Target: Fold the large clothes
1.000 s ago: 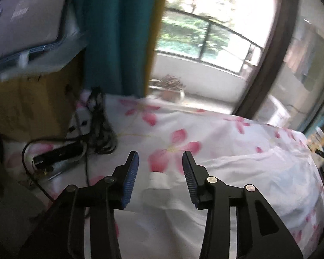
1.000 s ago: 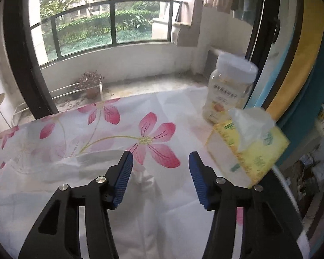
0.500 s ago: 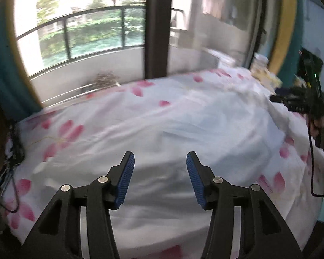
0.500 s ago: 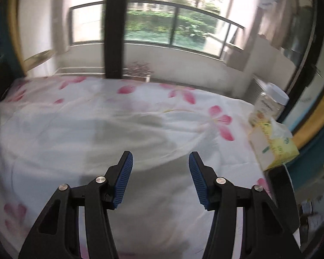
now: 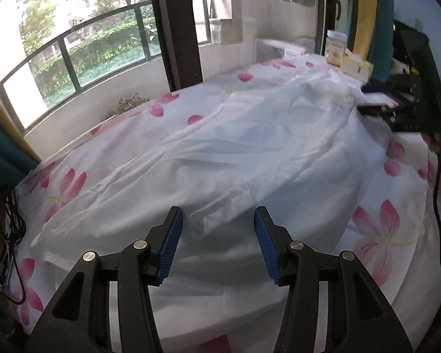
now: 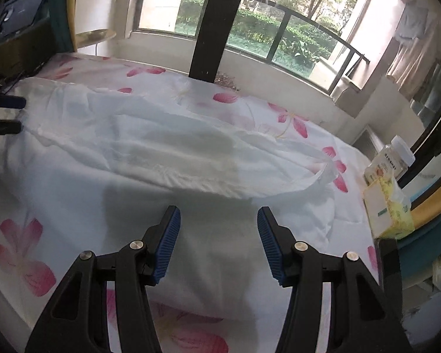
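A large white garment [image 5: 250, 147] lies stretched lengthwise over a bed sheet with pink flowers [image 5: 376, 235]. My left gripper [image 5: 217, 235] hovers open over the garment's near edge, with nothing between its blue pads. In the right wrist view the same garment [image 6: 161, 141] runs across the sheet [image 6: 20, 253]. My right gripper [image 6: 217, 235] is open just above the cloth near the front, holding nothing. The left gripper [image 6: 11, 114] shows at the far left edge there, at the garment's other end.
A lidded jar [image 6: 397, 158] and a yellow tissue box [image 6: 388, 209] stand at the bed's right edge. Black cables [image 5: 11, 220] hang by the left side. A dark window post [image 6: 211, 23] and balcony railing rise behind the bed.
Both views have swung from the bed's far corners to look along the whole garment, and both wrists have rolled. The left jaws stand slightly wider. Neither gripper has taken hold of anything.
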Demonstrator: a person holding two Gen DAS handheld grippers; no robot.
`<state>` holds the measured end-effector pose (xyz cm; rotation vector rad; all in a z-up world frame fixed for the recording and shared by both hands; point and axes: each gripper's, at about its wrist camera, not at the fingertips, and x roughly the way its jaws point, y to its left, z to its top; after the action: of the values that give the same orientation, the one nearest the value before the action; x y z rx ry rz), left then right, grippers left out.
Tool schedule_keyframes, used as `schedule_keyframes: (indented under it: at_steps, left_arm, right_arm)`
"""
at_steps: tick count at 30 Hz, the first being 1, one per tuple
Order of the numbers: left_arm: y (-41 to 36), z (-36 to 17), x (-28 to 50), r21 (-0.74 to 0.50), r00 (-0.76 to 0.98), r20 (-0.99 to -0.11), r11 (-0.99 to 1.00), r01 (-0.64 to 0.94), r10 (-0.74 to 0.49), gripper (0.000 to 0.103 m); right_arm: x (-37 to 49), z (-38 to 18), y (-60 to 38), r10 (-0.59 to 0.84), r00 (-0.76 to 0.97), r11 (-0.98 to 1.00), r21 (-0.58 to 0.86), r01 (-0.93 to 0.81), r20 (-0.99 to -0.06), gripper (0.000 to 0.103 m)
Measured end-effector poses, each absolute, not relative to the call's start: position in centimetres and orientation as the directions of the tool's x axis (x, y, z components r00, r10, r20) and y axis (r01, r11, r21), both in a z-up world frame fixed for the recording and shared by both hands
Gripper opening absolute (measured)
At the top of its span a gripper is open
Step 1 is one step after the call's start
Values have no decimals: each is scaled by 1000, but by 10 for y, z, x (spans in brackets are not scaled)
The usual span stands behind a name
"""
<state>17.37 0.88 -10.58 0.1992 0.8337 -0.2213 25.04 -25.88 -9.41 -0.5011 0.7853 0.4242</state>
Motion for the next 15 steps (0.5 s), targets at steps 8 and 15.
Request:
schedule_keyframes:
  at_steps: [8,15]
  left_arm:
    - [14,-112,184,90,641,-758,953,288,-122,49]
    - [22,-104,190,84,662,-738,955,284,-132,5]
  right_arm:
    - [270,-95,-243,195,636,768,-287,-572,-747,57]
    - [266,-94,-225,292,629,712,-275,-646,-721,29]
